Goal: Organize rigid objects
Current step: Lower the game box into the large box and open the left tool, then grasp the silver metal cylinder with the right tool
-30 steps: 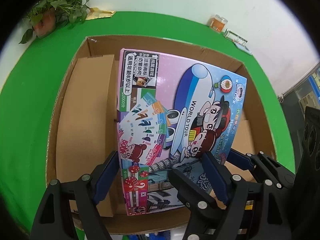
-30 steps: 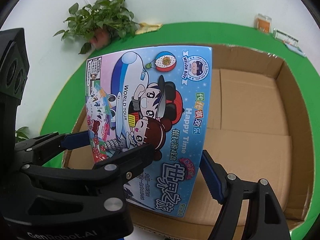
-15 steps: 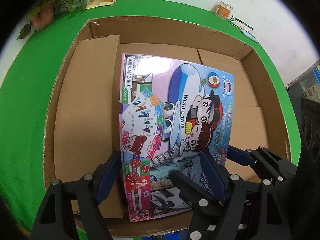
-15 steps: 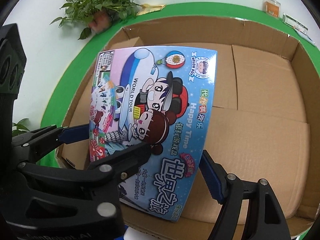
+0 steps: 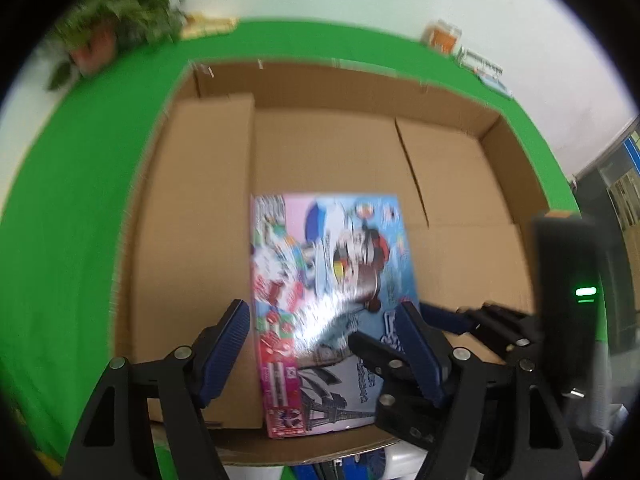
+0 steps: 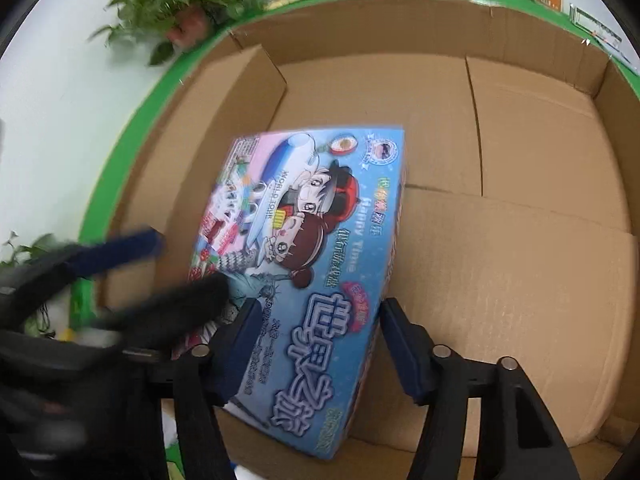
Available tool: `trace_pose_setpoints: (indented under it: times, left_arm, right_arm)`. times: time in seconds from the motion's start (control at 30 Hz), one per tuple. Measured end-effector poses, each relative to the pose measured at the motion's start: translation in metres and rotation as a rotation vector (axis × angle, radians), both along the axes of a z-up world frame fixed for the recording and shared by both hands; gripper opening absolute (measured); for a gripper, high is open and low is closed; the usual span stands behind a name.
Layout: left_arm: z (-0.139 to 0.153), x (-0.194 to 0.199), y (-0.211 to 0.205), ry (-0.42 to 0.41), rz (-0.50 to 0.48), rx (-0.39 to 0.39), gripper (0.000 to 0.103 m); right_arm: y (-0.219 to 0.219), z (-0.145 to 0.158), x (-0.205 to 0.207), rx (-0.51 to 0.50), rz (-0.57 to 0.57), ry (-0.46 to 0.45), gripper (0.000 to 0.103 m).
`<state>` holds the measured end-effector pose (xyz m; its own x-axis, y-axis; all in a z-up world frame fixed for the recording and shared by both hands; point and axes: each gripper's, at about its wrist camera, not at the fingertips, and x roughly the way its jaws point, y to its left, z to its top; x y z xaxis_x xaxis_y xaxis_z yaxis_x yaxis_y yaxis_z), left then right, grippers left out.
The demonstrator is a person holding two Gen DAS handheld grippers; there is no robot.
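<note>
A colourful board-game box [image 5: 332,280] lies on the floor of a big open cardboard carton [image 5: 320,84], close to its near wall. My left gripper [image 5: 322,312] hovers over the box's near end. One pad stands just off the box's left edge and the other finger is above its printed face, with the jaws closing. My right gripper [image 6: 320,308] is also above the near end of the game box [image 6: 320,240]. Its right pad sits beside the box's right edge, its left finger over the face, and its jaws are closing. My left gripper [image 6: 188,260] shows blurred at the left.
The carton [image 6: 400,20] stands on a green table [image 5: 80,200]. A folded flap [image 5: 200,220] lies along the carton's left side. A potted plant [image 5: 116,28] stands at the back left and a small orange container [image 5: 444,38] at the back right. The right gripper's dark body [image 5: 584,292] shows a green light.
The game box has come down from a raised tilt between both grippers to rest on the carton floor. The right gripper's fingers have drawn closer together. The left gripper has backed off slightly.
</note>
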<state>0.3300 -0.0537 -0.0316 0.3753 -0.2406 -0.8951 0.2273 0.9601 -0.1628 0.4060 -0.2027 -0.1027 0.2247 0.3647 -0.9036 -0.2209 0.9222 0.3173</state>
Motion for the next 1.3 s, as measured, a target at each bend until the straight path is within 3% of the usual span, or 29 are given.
trace_pose_setpoints:
  times: [0.17, 0.27, 0.37, 0.43, 0.47, 0.53, 0.57, 0.67, 0.77, 0.83, 0.93, 1.0, 1.07, 1.17, 1.3]
  left_arm:
    - [0.017, -0.011, 0.003, -0.067, 0.013, 0.016, 0.073]
    - [0.025, -0.024, 0.011, -0.104, 0.010, -0.038, 0.073]
    - [0.043, -0.046, 0.020, -0.229, 0.024, -0.022, 0.074]
    - [0.062, -0.072, 0.030, -0.372, 0.056, -0.013, 0.074]
    - [0.070, -0.085, 0.036, -0.435, 0.069, -0.017, 0.075]
    - [0.087, -0.116, 0.044, -0.564, 0.091, -0.024, 0.080]
    - [0.093, -0.127, 0.046, -0.610, 0.089, -0.029, 0.089]
    - [0.100, -0.165, 0.045, -0.711, 0.077, -0.040, 0.091]
    - [0.086, -0.181, 0.040, -0.626, 0.033, -0.086, 0.091]
    - [0.068, -0.184, 0.038, -0.533, 0.018, -0.122, 0.091]
    - [0.037, -0.192, 0.028, -0.394, -0.027, -0.092, 0.091]
    - [0.022, -0.202, 0.025, -0.354, -0.024, -0.091, 0.091]
    - [0.012, -0.215, 0.025, -0.318, -0.017, -0.115, 0.091]
    - [0.004, -0.234, 0.030, -0.268, -0.025, -0.142, 0.091]
    - [0.002, -0.255, 0.035, -0.239, -0.032, -0.192, 0.091]
  right_arm:
    - [0.005, -0.002, 0.003, -0.004, 0.011, -0.003, 0.059]
    - [0.005, -0.002, 0.003, -0.007, 0.007, -0.006, 0.059]
    - [-0.009, 0.006, -0.006, 0.028, -0.019, -0.009, 0.060]
    - [-0.029, 0.038, -0.031, 0.011, -0.053, -0.125, 0.065]
    - [-0.037, 0.055, -0.046, -0.015, -0.071, -0.203, 0.080]
    - [-0.057, 0.093, -0.088, -0.074, -0.122, -0.386, 0.101]
    - [-0.065, 0.106, -0.106, -0.088, -0.132, -0.447, 0.102]
    - [-0.091, 0.133, -0.164, -0.111, -0.172, -0.579, 0.102]
    - [-0.114, 0.134, -0.207, -0.059, -0.192, -0.569, 0.102]
    - [-0.121, 0.117, -0.228, -0.004, -0.146, -0.472, 0.102]
    - [-0.118, 0.082, -0.242, 0.039, -0.112, -0.329, 0.098]
    - [-0.112, 0.062, -0.244, 0.060, -0.095, -0.255, 0.089]
    - [-0.103, 0.042, -0.246, 0.009, -0.073, -0.199, 0.085]
    - [-0.096, 0.019, -0.255, -0.032, -0.097, -0.166, 0.079]
    - [-0.098, 0.016, -0.279, -0.053, -0.091, -0.195, 0.076]
